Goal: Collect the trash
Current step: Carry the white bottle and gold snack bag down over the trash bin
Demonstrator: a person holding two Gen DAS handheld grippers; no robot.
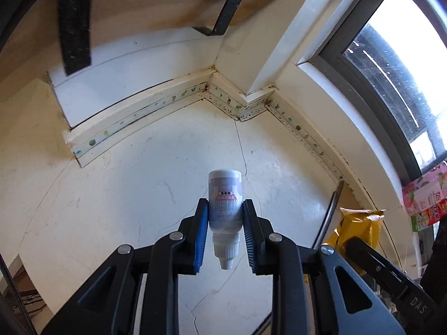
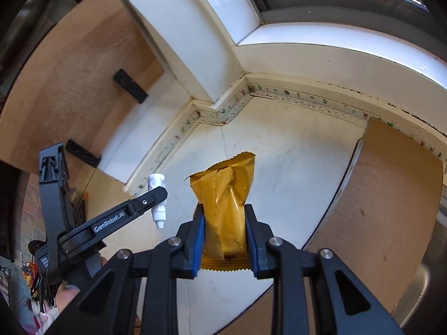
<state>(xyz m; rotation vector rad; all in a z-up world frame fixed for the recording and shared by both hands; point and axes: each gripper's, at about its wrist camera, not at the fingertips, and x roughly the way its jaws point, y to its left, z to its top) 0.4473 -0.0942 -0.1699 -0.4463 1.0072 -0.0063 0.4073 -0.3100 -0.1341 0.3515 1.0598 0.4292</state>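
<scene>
My left gripper point(image 1: 225, 209) is shut on a small white squeeze bottle point(image 1: 225, 195) with a pale printed label, held with its nozzle cap pointing back at the camera, above the white counter point(image 1: 125, 209). In the right wrist view the same bottle point(image 2: 157, 184) hangs in the left gripper point(image 2: 159, 195) at the left. My right gripper point(image 2: 225, 217) is shut on a crumpled gold snack wrapper point(image 2: 226, 195), held upright above the counter. The wrapper also shows at the right of the left wrist view point(image 1: 354, 223).
The cracked white counter runs into a corner with a patterned tape strip point(image 1: 139, 122) under a window point(image 1: 391, 69). A brown cardboard sheet point(image 2: 391, 209) lies at the right beside a steel sink edge point(image 2: 427, 279). A pink printed carton point(image 1: 424, 195) stands at the far right.
</scene>
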